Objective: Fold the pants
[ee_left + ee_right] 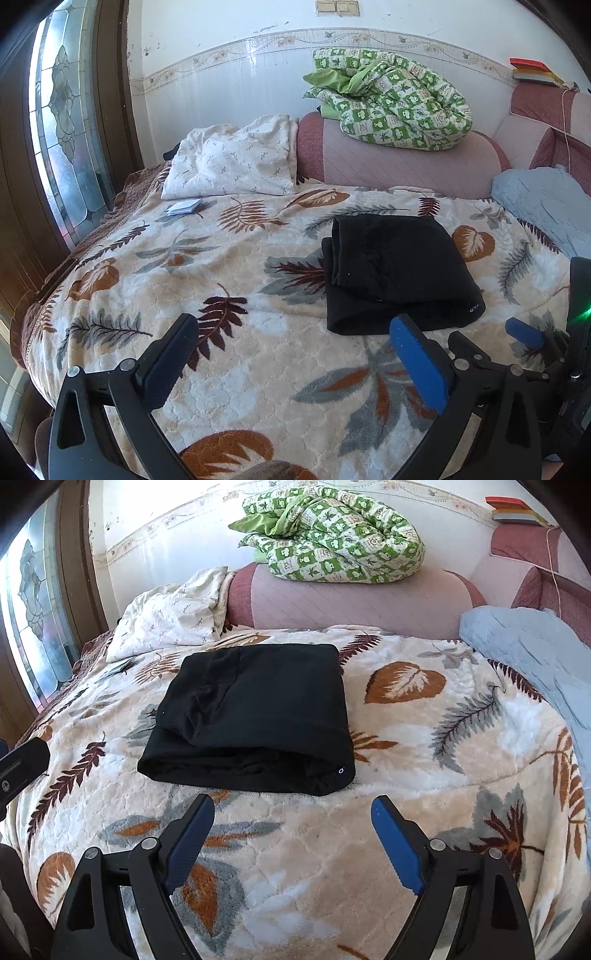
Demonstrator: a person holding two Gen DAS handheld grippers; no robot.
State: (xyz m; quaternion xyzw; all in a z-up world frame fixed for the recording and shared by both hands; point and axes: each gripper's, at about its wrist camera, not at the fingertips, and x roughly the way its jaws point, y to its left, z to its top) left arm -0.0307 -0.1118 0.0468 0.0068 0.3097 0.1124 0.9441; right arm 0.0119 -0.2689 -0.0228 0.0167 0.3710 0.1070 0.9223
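The black pants [255,716] lie in a compact folded stack on the blanket [424,760] — apparently done — while both the left gripper [295,325] and right gripper [293,805] hover wide apart, gripping nothing.

Folded black pants [399,271] on leaf-print blanket [229,280], left gripper [295,326] spread wide

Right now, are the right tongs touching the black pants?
Apart. The right wrist view shows the open right tongs short of the folded black pants, with a strip of leaf-print blanket between.

Small white "FILO" on the folded black pants [402,273]; nothing else legible
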